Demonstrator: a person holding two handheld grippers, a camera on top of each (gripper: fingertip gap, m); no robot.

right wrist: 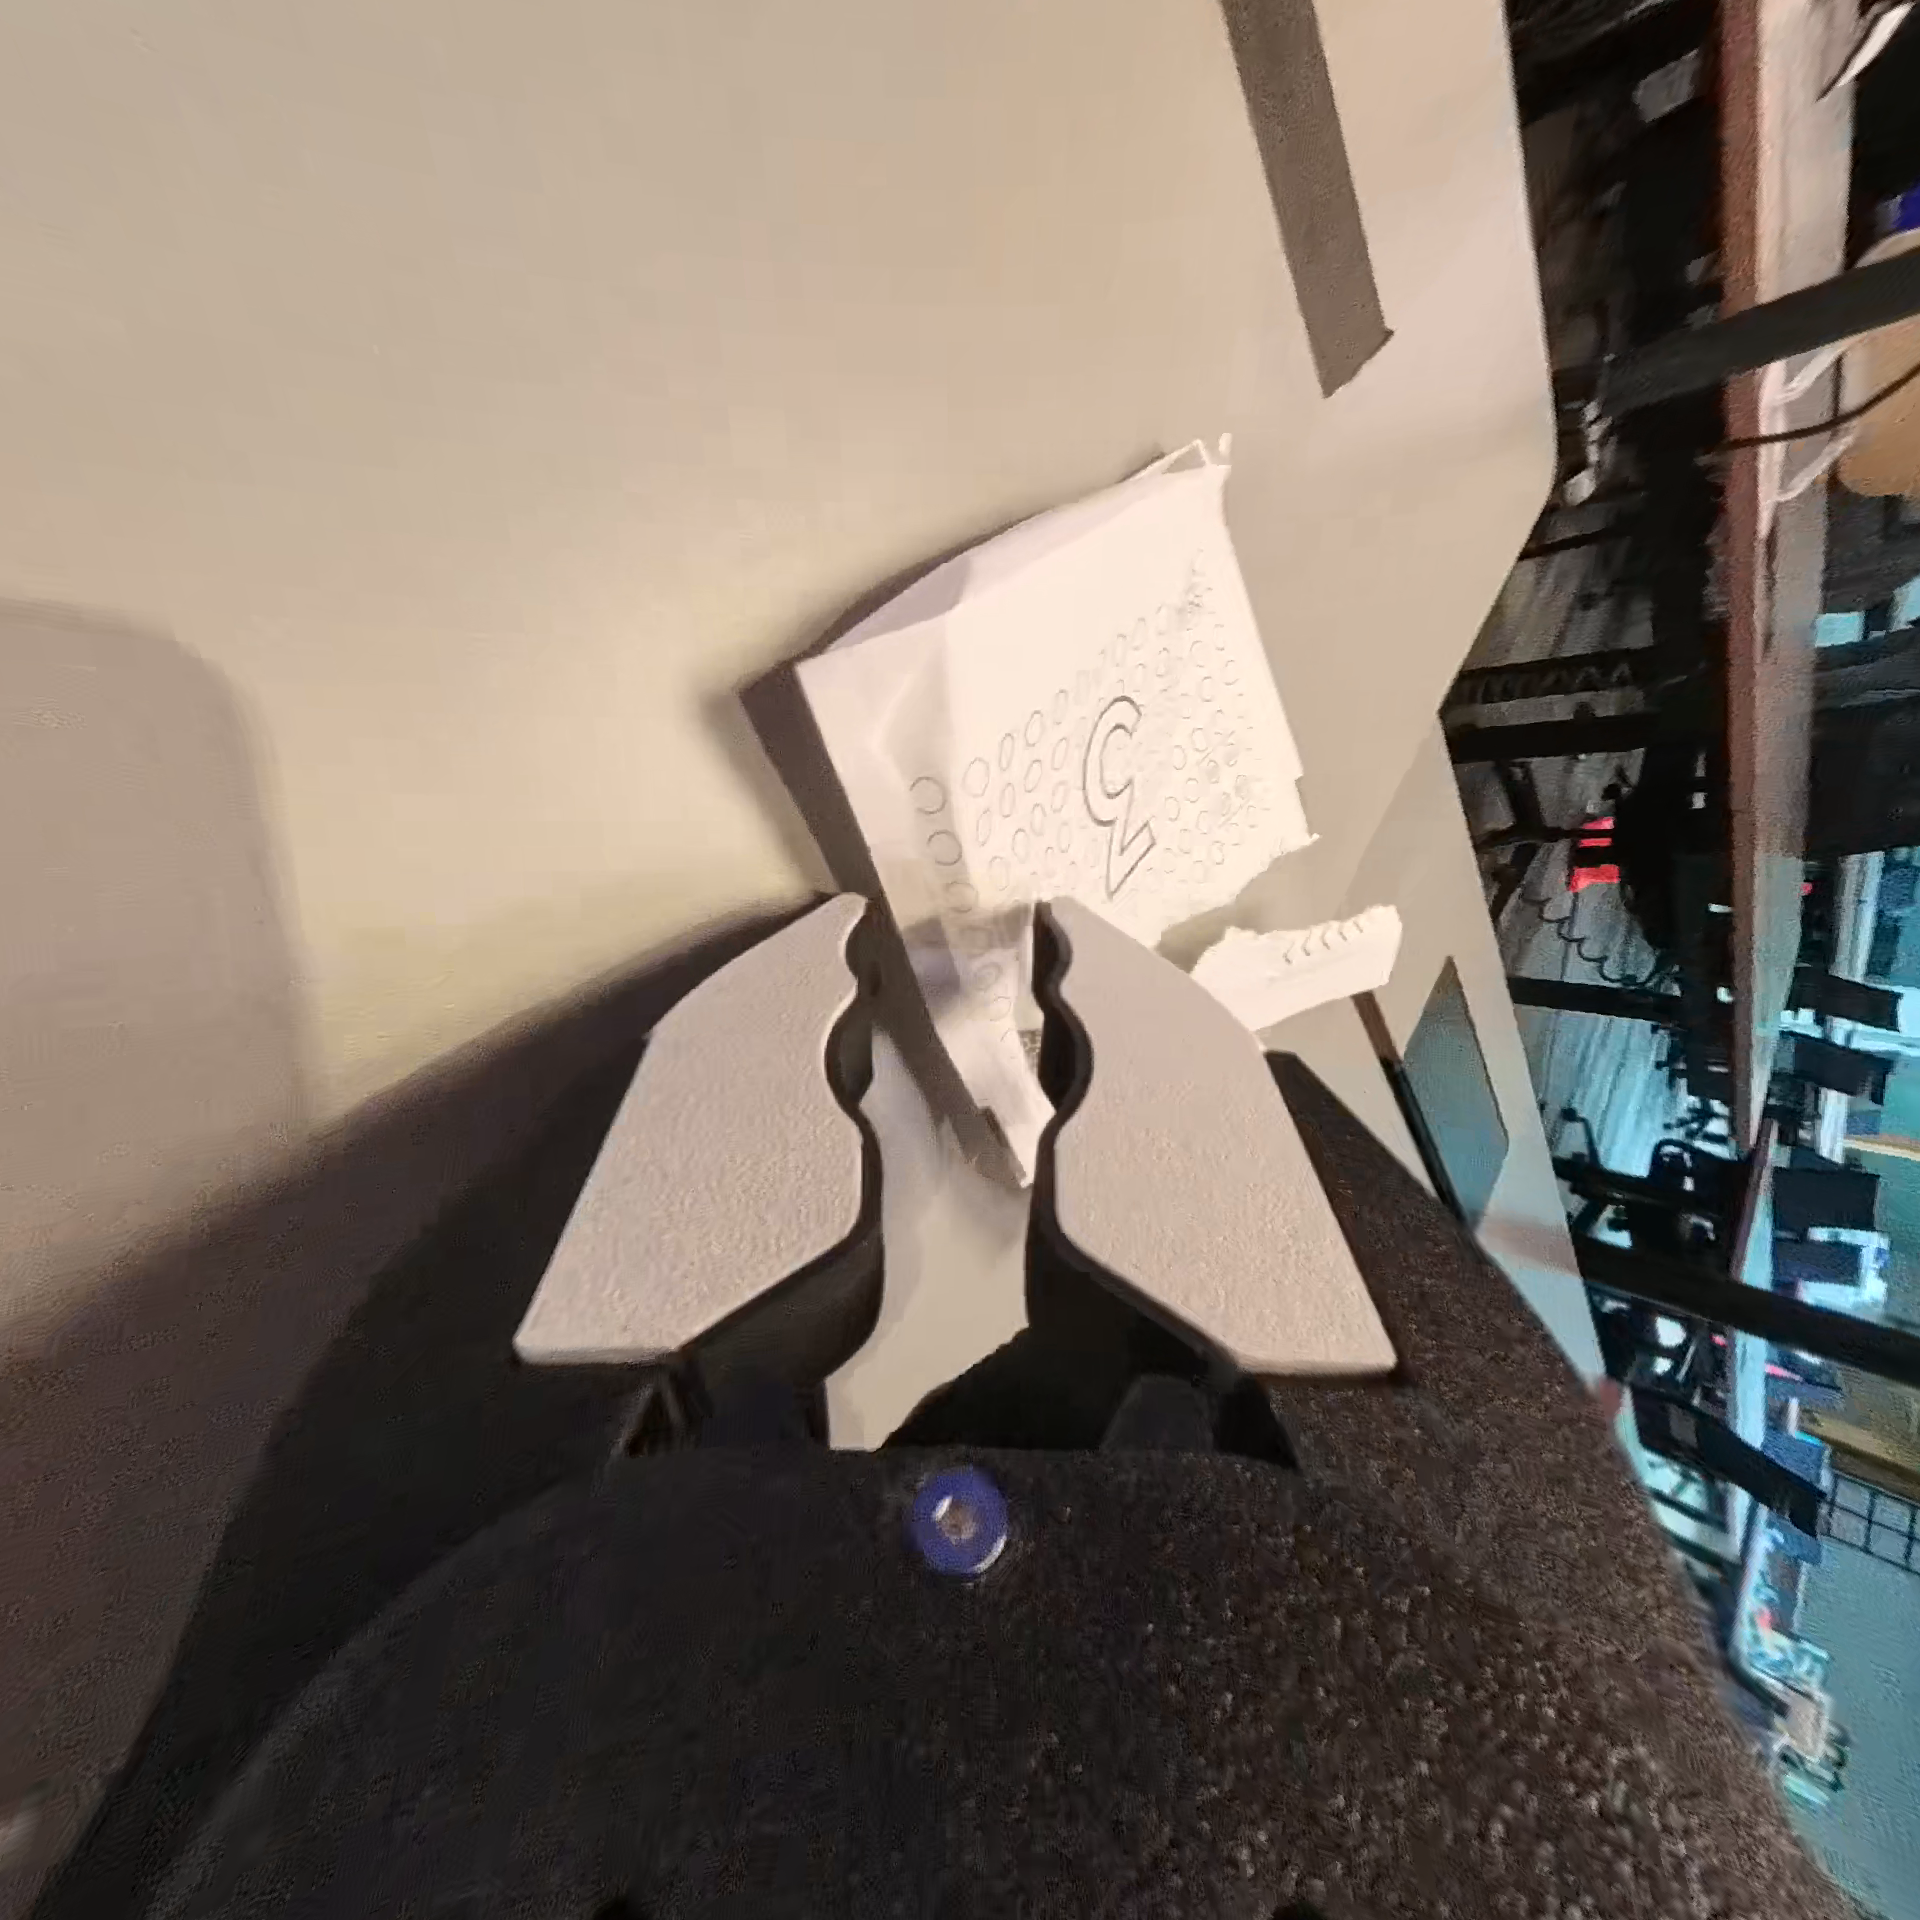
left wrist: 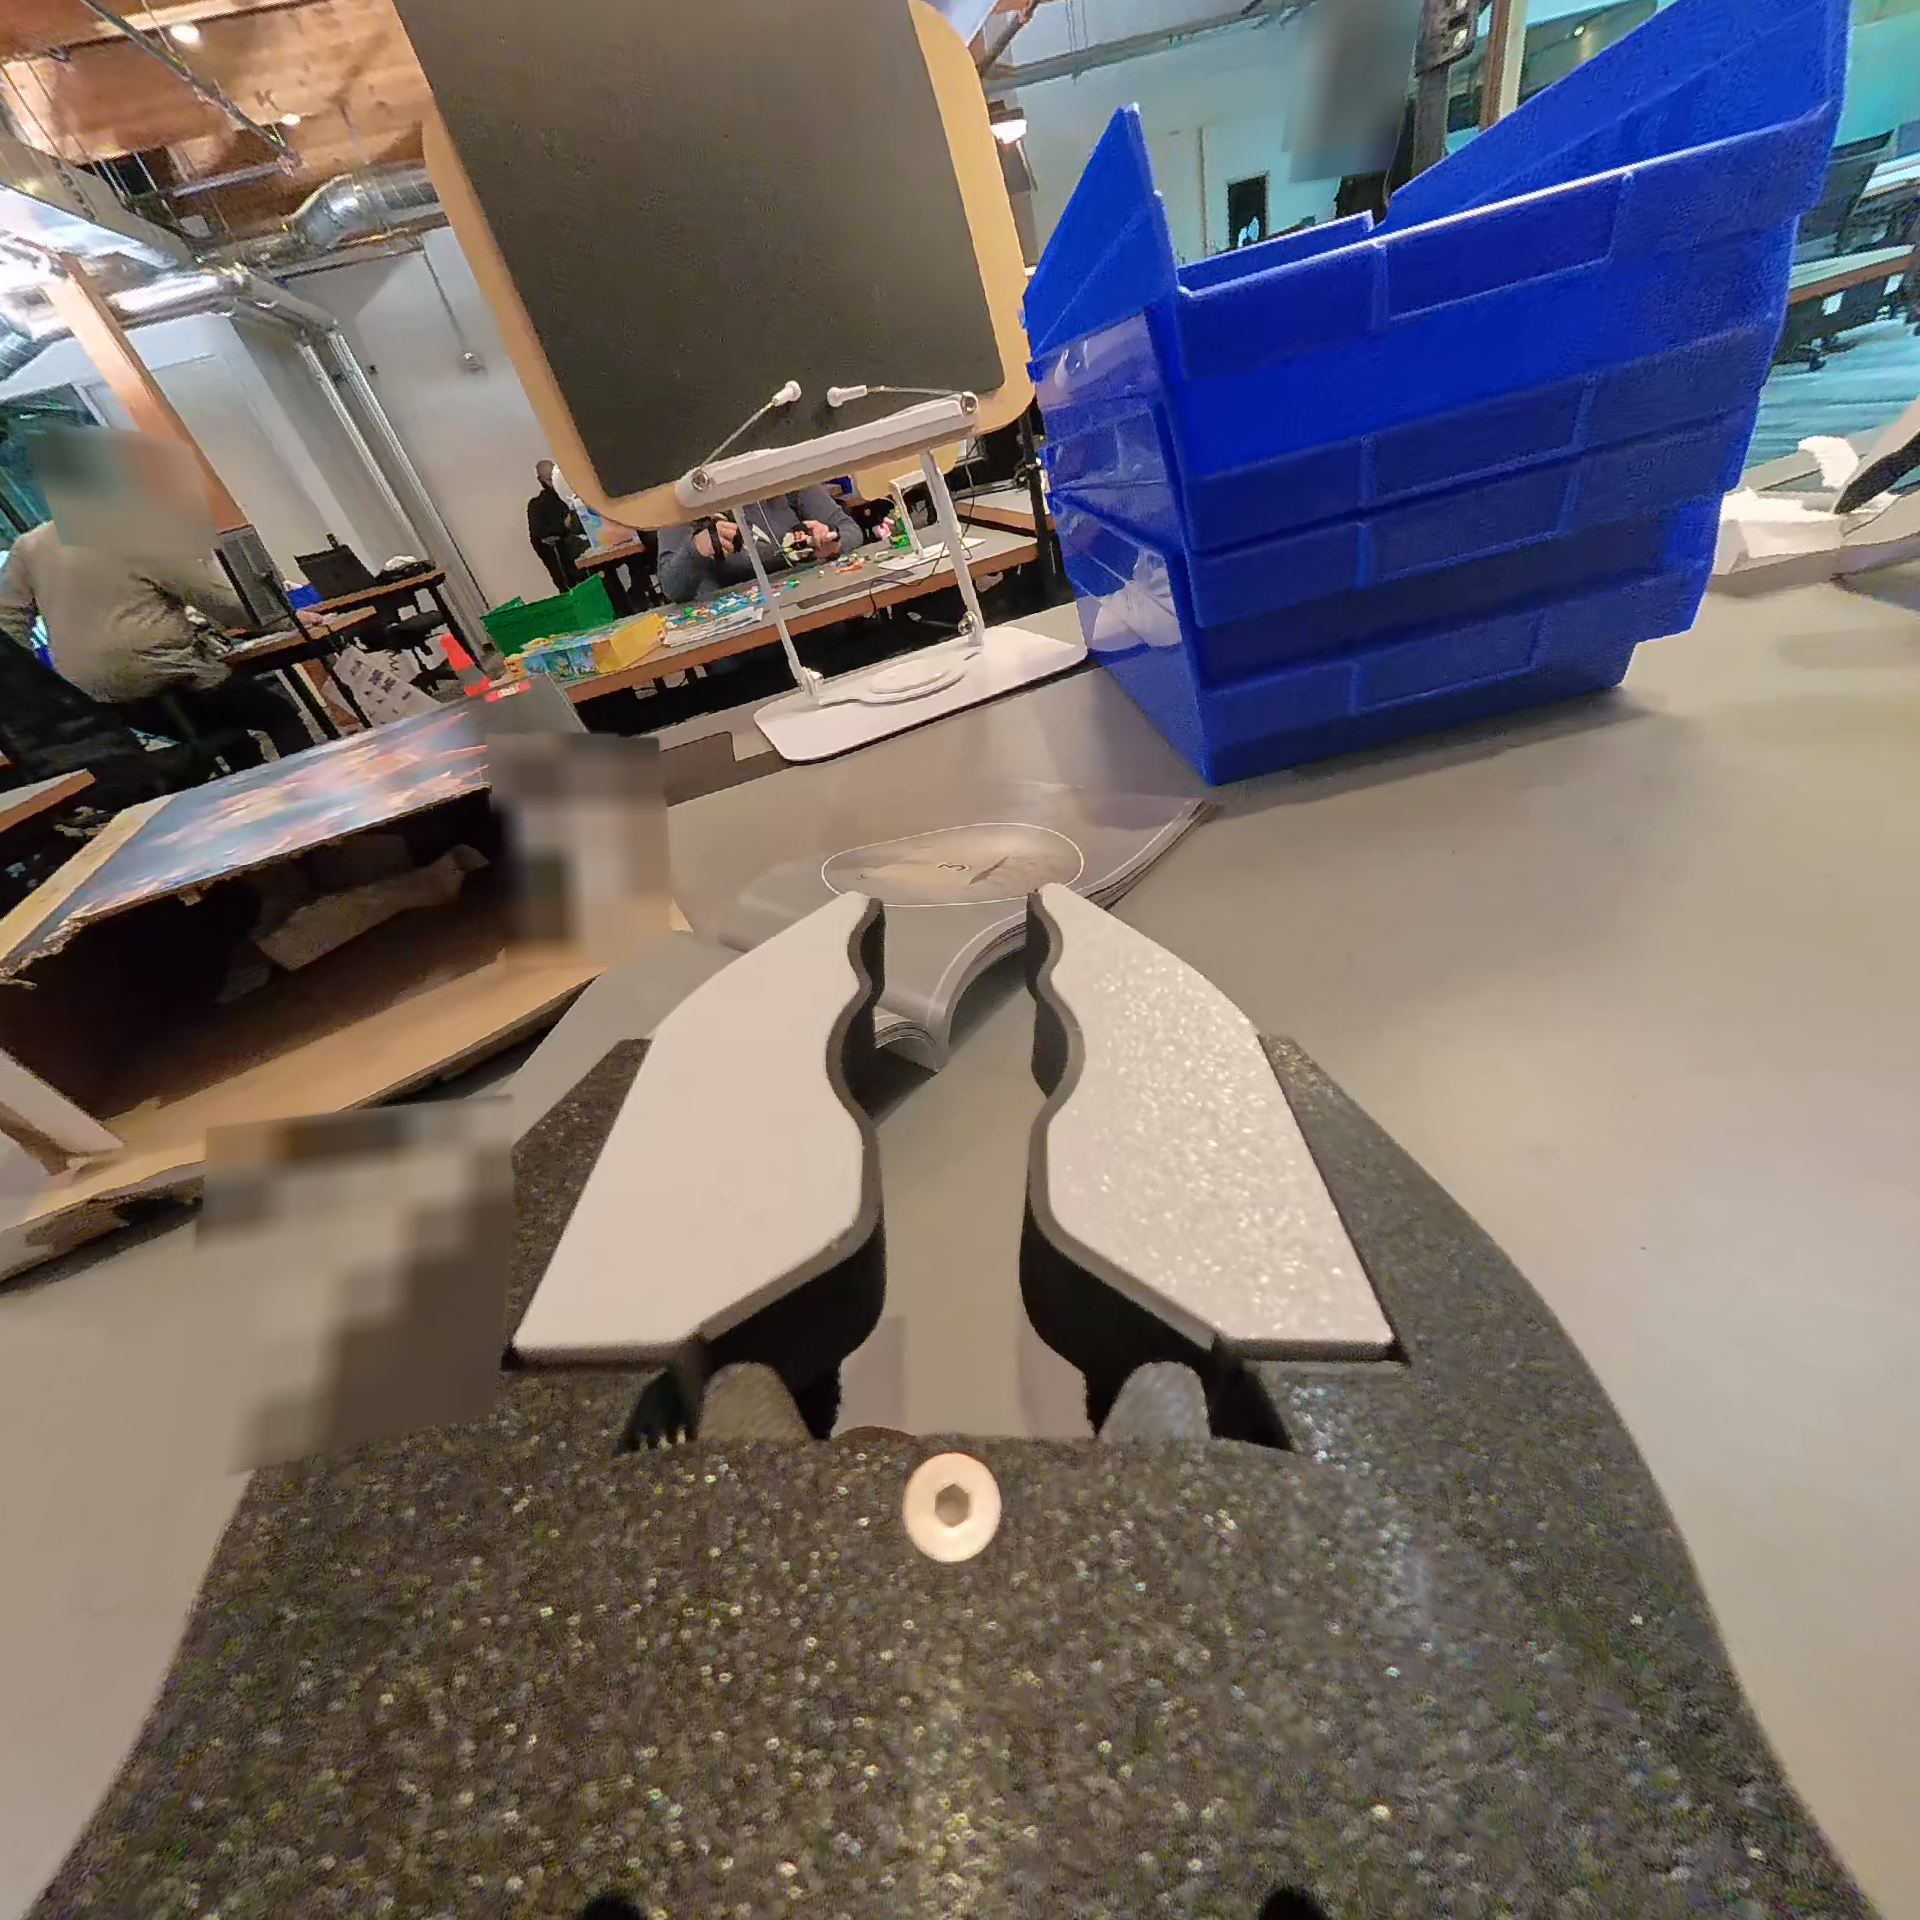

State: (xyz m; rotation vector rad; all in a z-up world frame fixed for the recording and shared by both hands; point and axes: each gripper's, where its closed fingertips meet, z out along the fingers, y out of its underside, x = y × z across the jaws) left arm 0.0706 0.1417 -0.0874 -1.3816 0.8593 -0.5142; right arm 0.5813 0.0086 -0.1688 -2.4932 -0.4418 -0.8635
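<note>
Two hand-held grippers: right [right wrist: 956, 925] straddles white packet [right wrist: 1049, 748]; left [left wrist: 956, 914] near booklet [left wrist: 966, 831].

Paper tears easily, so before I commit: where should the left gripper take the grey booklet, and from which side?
Probably its near corner, where the page edges show. The grey booklet lies flat on the table, so a pinch from above finds nothing; come in low from the near side, where the left gripper hangs open, one finger sliding under.
</note>
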